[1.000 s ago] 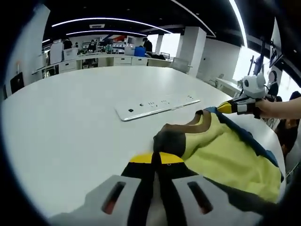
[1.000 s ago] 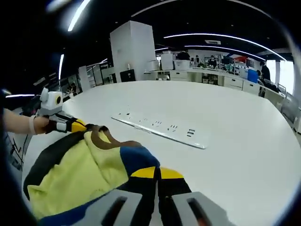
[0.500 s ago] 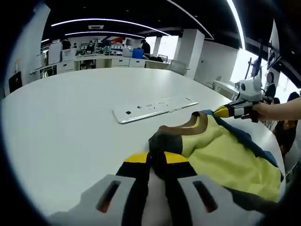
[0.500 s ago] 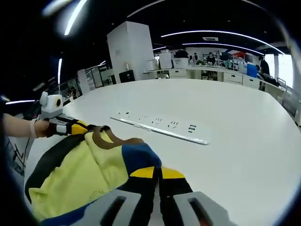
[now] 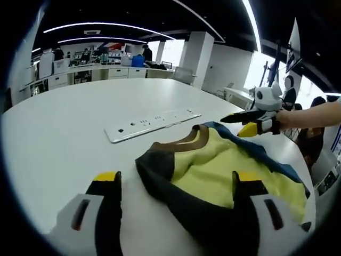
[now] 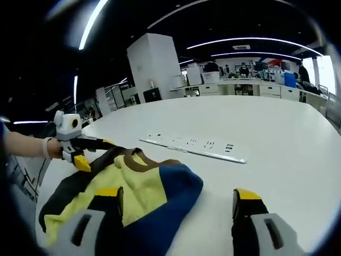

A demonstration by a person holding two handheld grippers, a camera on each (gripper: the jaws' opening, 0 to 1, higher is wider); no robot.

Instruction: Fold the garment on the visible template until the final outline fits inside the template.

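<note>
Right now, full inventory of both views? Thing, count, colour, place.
garment: 1, yellow body with a dark sleeve, a blue sleeve and a brown collar, lying on the table between the two grippers
power strip panel: 1, white, flush in the table beyond the garment's collar
table: 1, white, round-edged, under everything
office desks and cabinets: several, white, far background
pillar: 1, white, background
ceiling light strips: several, white, overhead
person's hand: 1, on the right gripper's handle
left gripper: 1, black and grey with yellow tips, jaws open over the dark sleeve
right gripper: 1, same colours, jaws open over the blue sleeve
</note>
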